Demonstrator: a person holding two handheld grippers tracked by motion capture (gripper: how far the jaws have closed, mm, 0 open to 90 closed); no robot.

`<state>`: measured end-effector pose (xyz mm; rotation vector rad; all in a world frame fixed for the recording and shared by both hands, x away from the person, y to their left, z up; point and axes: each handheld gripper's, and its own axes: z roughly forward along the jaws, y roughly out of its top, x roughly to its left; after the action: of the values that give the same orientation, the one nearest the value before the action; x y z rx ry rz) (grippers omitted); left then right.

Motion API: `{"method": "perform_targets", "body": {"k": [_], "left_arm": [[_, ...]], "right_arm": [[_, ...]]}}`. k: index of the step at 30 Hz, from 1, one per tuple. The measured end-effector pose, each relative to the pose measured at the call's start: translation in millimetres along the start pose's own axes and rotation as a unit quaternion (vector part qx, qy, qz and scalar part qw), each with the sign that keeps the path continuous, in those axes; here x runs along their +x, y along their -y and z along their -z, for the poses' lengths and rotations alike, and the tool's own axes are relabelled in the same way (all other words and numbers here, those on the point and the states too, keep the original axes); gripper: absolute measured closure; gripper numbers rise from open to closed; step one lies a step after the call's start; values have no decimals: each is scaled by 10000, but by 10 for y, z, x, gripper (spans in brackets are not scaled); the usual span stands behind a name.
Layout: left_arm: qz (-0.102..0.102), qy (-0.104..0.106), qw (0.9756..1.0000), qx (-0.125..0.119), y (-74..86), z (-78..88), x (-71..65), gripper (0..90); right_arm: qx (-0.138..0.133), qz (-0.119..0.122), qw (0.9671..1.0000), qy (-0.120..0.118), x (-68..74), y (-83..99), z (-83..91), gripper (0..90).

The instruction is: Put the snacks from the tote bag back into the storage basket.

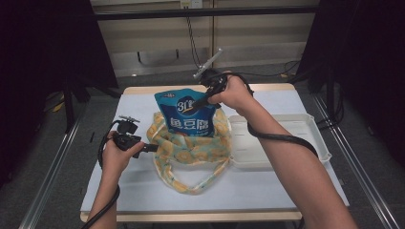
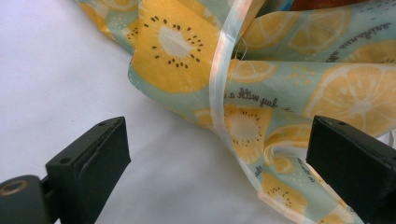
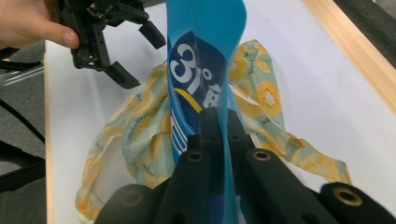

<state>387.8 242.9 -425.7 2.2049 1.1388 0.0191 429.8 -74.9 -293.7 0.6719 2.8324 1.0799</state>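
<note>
The right hand-held gripper [image 3: 218, 122] is clamped on the blue snack pouch [image 1: 187, 114] – upright in the fruit-print tote bag [image 1: 191, 151]; the left hand-held gripper [image 2: 219, 154] gapes open at the bag's edge.

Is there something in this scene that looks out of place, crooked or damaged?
Nothing looks damaged or spilled. The blue pouch stands upright in the fruit-print cloth bag, pinched at its top edge by the right gripper. The bag lies crumpled with its handles sprawled on the table. The left gripper is open beside the cloth.
</note>
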Motion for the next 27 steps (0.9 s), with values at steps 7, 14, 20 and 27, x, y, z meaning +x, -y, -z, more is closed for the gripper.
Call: {"method": "perform_targets", "body": {"k": [7, 14, 20, 27], "left_arm": [[42, -35, 10000, -38, -2, 19, -1, 58], [16, -24, 10000, -7, -1, 8, -9, 60], [1, -53, 10000, -4, 0, 21, 2, 61], [21, -10, 10000, -41, -2, 7, -8, 61]], "right_arm": [[-113, 80, 9998, 118, 2, -15, -20, 796], [-77, 251, 9996, 64, 19, -42, -36, 900], [-5, 149, 9999, -51, 41, -59, -24, 900], [-12, 132, 9999, -58, 66, -96, 25, 900]]}}
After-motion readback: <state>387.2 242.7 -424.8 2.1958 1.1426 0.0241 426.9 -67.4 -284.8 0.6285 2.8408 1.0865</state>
